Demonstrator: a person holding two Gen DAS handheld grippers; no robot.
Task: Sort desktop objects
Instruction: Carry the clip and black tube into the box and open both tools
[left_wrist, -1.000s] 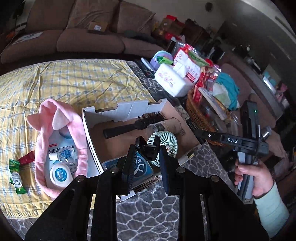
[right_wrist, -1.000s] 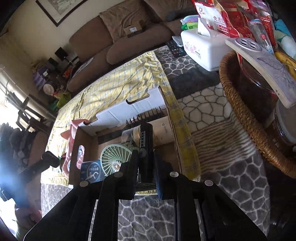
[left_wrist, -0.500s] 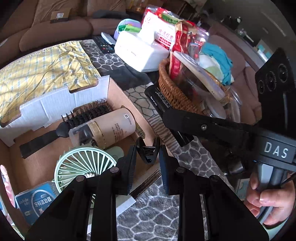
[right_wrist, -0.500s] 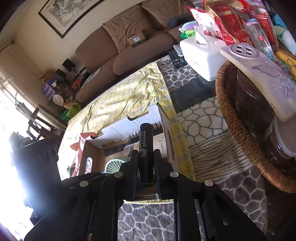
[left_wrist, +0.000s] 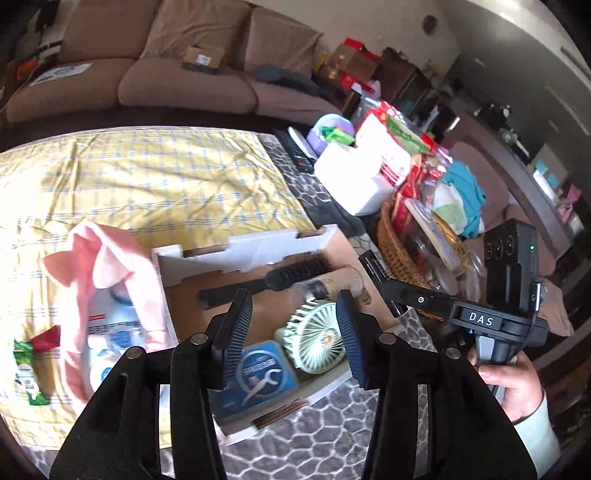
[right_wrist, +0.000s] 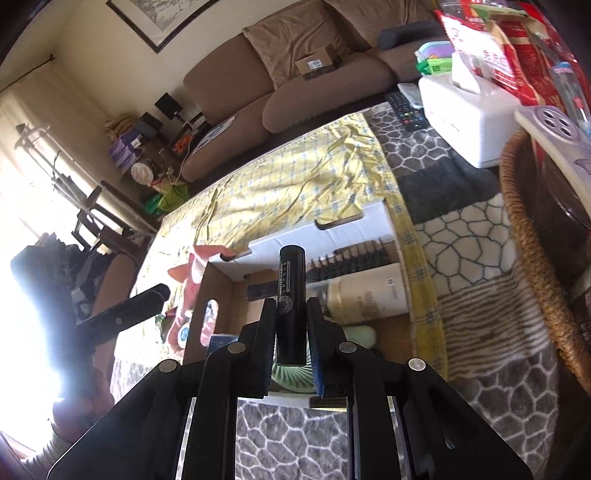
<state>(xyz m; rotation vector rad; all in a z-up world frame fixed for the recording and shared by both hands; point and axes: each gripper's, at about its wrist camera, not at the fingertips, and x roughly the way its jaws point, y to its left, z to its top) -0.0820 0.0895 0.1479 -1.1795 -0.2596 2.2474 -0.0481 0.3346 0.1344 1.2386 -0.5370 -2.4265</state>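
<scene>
Sitting open-topped on the table, the cardboard box (left_wrist: 258, 251) acts as the catch-all: hairbrush (left_wrist: 295, 271), cream bottle (right_wrist: 365, 299), mint fan (left_wrist: 314, 343) and blue floss pack (left_wrist: 258, 373) already lie inside. R gripper (right_wrist: 291, 325) hovers over it w/ fingers pinching a black tube (right_wrist: 291, 295), prob. next to go in. L gripper (left_wrist: 293, 321) has just been opening; its fingers are spread, nothing btwn them.

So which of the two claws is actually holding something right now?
The right claw, clamped on a black cylindrical tube; the left claw gapes empty.
</scene>
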